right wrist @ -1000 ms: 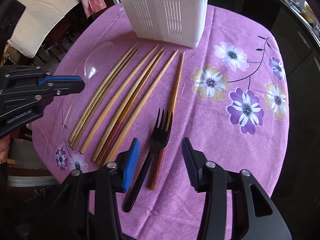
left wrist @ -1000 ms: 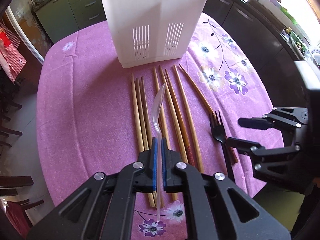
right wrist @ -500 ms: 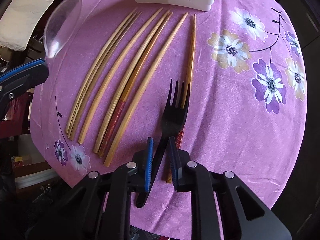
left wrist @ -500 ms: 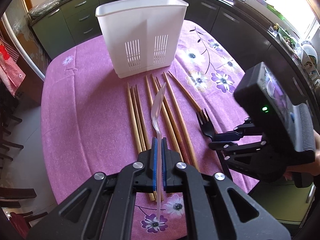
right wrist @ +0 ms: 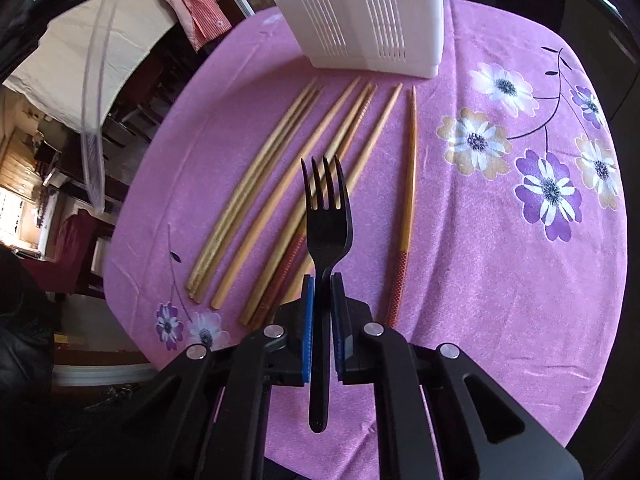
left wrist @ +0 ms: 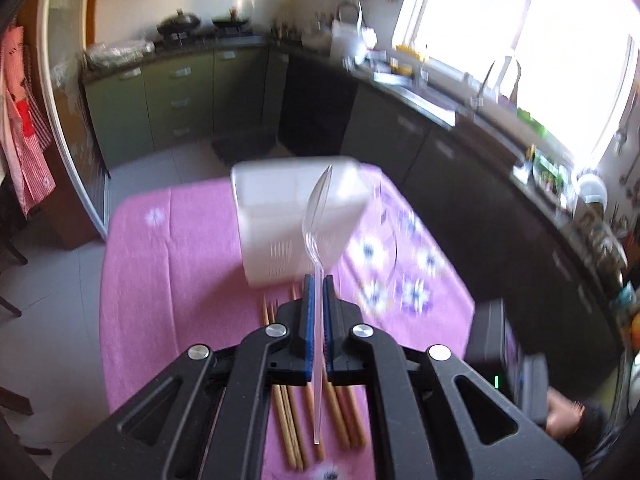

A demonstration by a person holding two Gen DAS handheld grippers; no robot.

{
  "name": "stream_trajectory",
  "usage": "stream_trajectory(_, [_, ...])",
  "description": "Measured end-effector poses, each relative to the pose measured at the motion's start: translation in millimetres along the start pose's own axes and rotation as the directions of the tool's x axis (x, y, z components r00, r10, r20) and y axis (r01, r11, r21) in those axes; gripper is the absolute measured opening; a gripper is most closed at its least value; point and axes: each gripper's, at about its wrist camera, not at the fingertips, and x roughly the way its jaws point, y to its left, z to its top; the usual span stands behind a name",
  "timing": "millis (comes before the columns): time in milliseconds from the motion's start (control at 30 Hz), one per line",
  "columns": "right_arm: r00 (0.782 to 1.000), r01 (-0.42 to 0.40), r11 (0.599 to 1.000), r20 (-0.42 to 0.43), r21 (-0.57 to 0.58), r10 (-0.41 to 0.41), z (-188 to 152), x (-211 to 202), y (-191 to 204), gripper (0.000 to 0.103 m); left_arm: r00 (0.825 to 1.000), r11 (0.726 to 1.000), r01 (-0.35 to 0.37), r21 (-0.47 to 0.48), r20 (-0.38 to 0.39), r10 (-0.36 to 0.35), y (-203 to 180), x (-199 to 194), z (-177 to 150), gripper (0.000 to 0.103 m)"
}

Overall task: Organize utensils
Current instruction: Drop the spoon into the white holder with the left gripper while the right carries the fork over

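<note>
Purple tablecloth [right wrist: 500,280], chopsticks [right wrist: 256,196] near: my left gripper [left wrist: 316,312] clamps the clear spoon [left wrist: 316,216], right gripper [right wrist: 322,312] the black fork [right wrist: 326,220] (both bound, I judge, for the far white holder [right wrist: 360,12]).

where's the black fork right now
In the right wrist view the black fork is clamped by its handle in the right gripper, tines pointing toward the white utensil holder, above the chopsticks on the purple tablecloth.

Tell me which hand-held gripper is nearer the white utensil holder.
Probably left. The left hand-held gripper holds the clear spoon close before the white utensil holder; the right hand-held gripper sits back, chopsticks between.
</note>
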Motion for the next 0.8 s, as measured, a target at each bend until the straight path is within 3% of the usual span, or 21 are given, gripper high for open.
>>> stream_trajectory(67, [0.998, -0.038, 0.999, 0.045, -0.002, 0.038, -2.8, -4.2, 1.1, 0.009, 0.993, 1.0, -0.026, -0.01, 0.116, 0.027, 0.7, -6.6, 21.3, 0.004])
stream_trajectory(167, [0.992, -0.092, 0.996, 0.085, 0.006, 0.091, -5.0, -5.7, -0.5, 0.009, 0.963, 0.997, -0.074, -0.023, 0.259, 0.078, 0.8, -5.3, 46.2, 0.004])
stream_trajectory(400, [0.98, -0.133, 0.991, 0.156, 0.026, 0.127, -15.2, -34.0, -20.0, 0.009, 0.885, 0.993, -0.106, -0.05, 0.452, 0.117, 4.6, 19.2, 81.9, 0.004])
stream_trajectory(467, [0.975, -0.138, 0.99, 0.179, 0.024, 0.131, -12.2, -38.6, -21.3, 0.009, 0.873, 0.992, -0.122, -0.038, 0.471, 0.125, 3.8, 30.1, 84.5, 0.004])
stream_trajectory(533, [0.971, -0.124, 0.992, 0.206, 0.018, 0.118, -10.1, -45.1, -22.7, 0.009, 0.869, 0.989, -0.144, -0.029, 0.474, 0.141, 3.9, 42.0, 85.2, 0.004])
stream_trajectory(667, [0.953, -0.123, 0.992, 0.28, -0.005, 0.119, -1.2, -69.1, -19.1, 0.009, 0.89, 0.986, -0.164, -0.017, 0.429, 0.155, 10.5, 65.7, 71.2, 0.004])
stream_trajectory(800, [0.92, -0.104, 0.994, 0.377, -0.036, 0.11, 21.6, -97.2, -13.9, 0.009, 0.909, 0.981, -0.192, 0.009, 0.377, 0.175, 15.1, 83.7, 51.7, 0.004])
